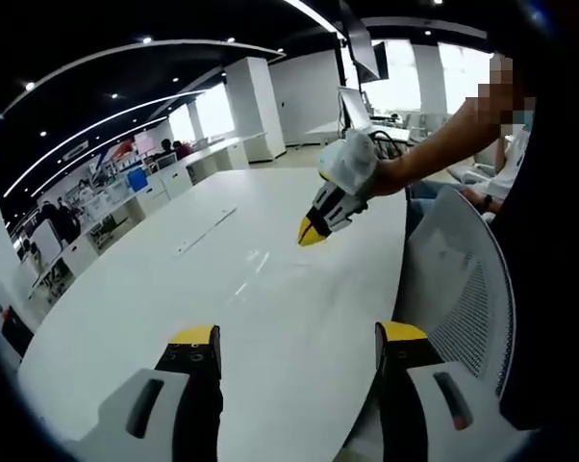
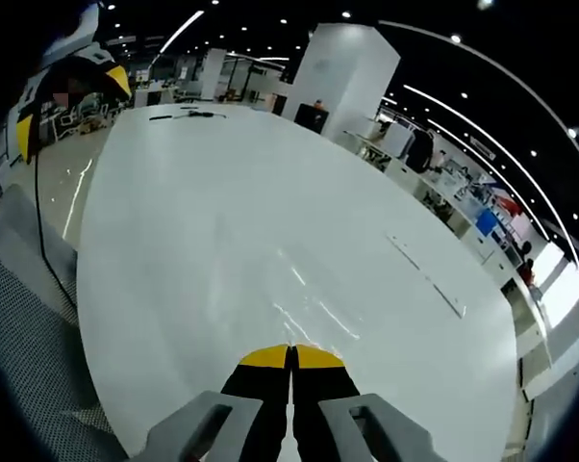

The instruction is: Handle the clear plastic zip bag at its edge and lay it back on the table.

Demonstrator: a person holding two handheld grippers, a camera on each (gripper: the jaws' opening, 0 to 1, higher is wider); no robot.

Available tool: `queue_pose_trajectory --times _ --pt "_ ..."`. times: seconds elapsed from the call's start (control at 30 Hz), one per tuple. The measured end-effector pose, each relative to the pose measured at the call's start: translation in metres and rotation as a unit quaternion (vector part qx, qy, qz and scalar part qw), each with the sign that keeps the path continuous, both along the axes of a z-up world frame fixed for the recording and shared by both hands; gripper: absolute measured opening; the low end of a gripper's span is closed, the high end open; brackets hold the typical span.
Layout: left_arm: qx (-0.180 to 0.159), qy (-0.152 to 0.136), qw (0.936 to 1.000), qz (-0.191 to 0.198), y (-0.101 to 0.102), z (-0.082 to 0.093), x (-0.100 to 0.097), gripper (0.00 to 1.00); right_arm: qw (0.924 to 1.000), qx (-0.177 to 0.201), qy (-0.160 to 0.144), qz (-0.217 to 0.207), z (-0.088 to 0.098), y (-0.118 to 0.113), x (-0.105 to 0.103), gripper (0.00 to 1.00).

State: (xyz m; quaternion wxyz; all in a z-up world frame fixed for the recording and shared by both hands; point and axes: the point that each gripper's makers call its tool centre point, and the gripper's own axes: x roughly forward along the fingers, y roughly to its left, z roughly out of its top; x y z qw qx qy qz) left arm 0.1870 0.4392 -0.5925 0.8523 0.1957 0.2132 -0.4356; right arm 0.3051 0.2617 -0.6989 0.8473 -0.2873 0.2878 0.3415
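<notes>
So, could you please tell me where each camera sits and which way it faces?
Left gripper view: rides the left gripper, jaws apart, looking across the white table; the right gripper and a person's arm enter from the right.
Right gripper view: rides the right gripper, jaws together, looking along the table; the left gripper shows upper left.
Shared: table, mesh chair.

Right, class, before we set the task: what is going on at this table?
A person holds a two-jaw gripper in each hand over a long white table. The left gripper hangs with its jaws wide apart, holding nothing. The right gripper has its jaws shut, tips down near the clear plastic zip bag, which lies flat on the table, hard to make out. A mesh chair stands alongside.
</notes>
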Motion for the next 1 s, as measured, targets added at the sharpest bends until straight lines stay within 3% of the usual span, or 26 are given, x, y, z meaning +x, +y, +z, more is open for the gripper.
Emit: queue_pose_trajectory --times 0.17,0.63,1.0 --pt "-0.002 0.005 1.0 0.004 0.002 -0.003 0.004 0.64 1.0 0.003 0.003 -0.004 -0.002 0.003 0.009 0.0" --pt "-0.005 0.02 0.9997 0.016 0.008 -0.013 0.01 0.63 0.9965 -0.045 -0.008 0.07 -0.027 0.021 0.021 0.0" --pt "-0.008 0.023 0.9995 0.02 0.008 -0.015 0.011 0.62 0.9902 -0.075 -0.026 0.115 -0.043 0.026 0.017 0.0"
